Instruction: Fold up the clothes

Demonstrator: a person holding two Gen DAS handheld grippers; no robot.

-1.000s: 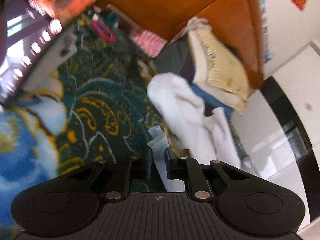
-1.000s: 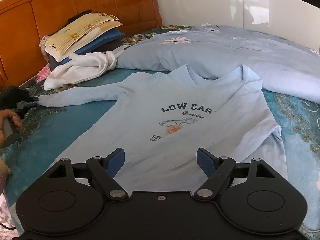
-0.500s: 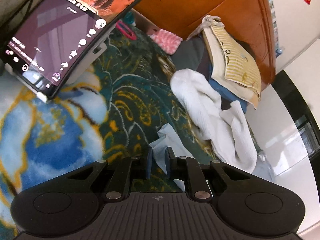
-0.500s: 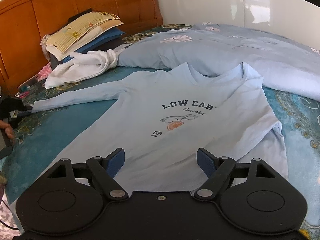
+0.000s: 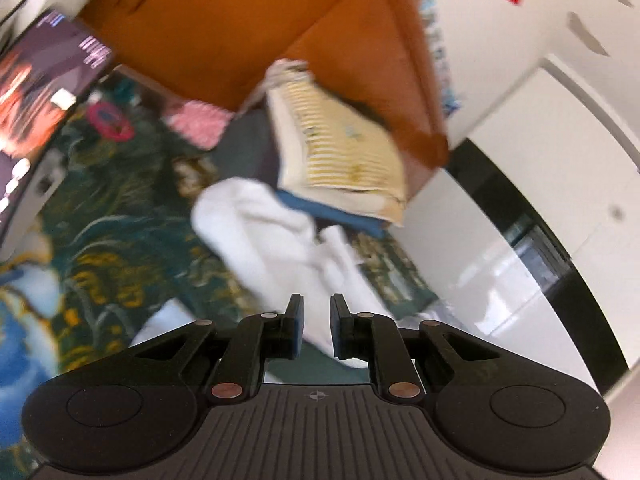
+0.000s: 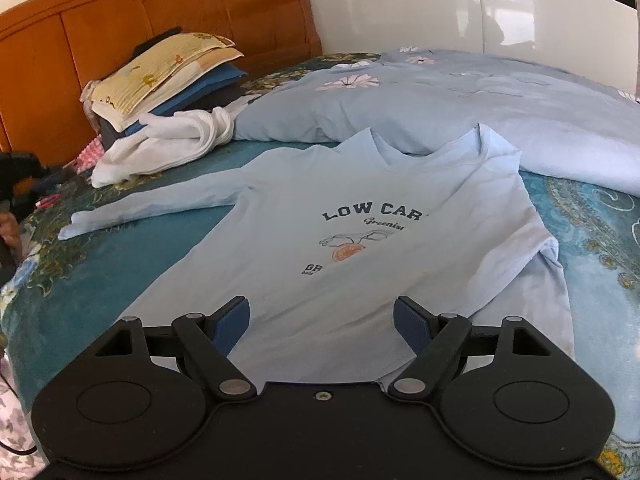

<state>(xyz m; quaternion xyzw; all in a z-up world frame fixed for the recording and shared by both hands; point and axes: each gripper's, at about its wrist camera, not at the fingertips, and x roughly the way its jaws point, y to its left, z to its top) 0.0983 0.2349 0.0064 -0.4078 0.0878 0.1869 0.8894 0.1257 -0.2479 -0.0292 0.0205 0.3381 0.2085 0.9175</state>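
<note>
Bed point(image 6: 100, 292) carrying a pale blue shirt point(image 6: 320, 264) spread flat, print up, one sleeve point(image 6: 160, 208) extended sideways, presumably laid out for folding. Right gripper point(image 6: 322, 318): fingers wide, empty, above the hem. Left gripper point(image 5: 316, 330): fingers narrowly parted, holding nothing, near white clothing point(image 5: 260, 232).

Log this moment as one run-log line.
stage: sleeve laid out | left tool: open, holding nothing | right tool: open, over shirt hem | light blue shirt: flat, front up, unfolded

Left gripper point(image 5: 316, 328) narrowly parted, right gripper point(image 6: 322, 324) wide apart.
</note>
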